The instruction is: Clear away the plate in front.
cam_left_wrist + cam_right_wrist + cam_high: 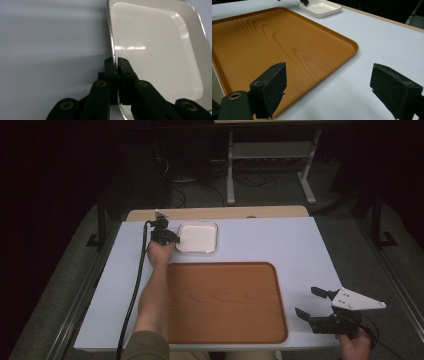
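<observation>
Pinching the left rim of the white dish (pixel 160 52) near the table's (pixel 300 245) far edge, left gripper (pixel 117 62) clamped tight, presumably for lifting onto the wooden tray (pixel 225 302). Waiting by the near right corner, right gripper (pixel 329 87) spread wide, holding nothing.

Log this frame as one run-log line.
left gripper: shut on rim of white square ceramic dish | right gripper: open, idle right of brown wooden tray | dish: on table, beyond tray

The table (pixel 260 240) is evenly lit from above while the room beyond it sinks into near black. Glare streaks the white dish (pixel 155 47) in the left gripper view, and soft shadows band the surface beside it. The near jaws in both gripper views are blurred; the wooden tray (pixel 274 45) stays fairly sharp.
</observation>
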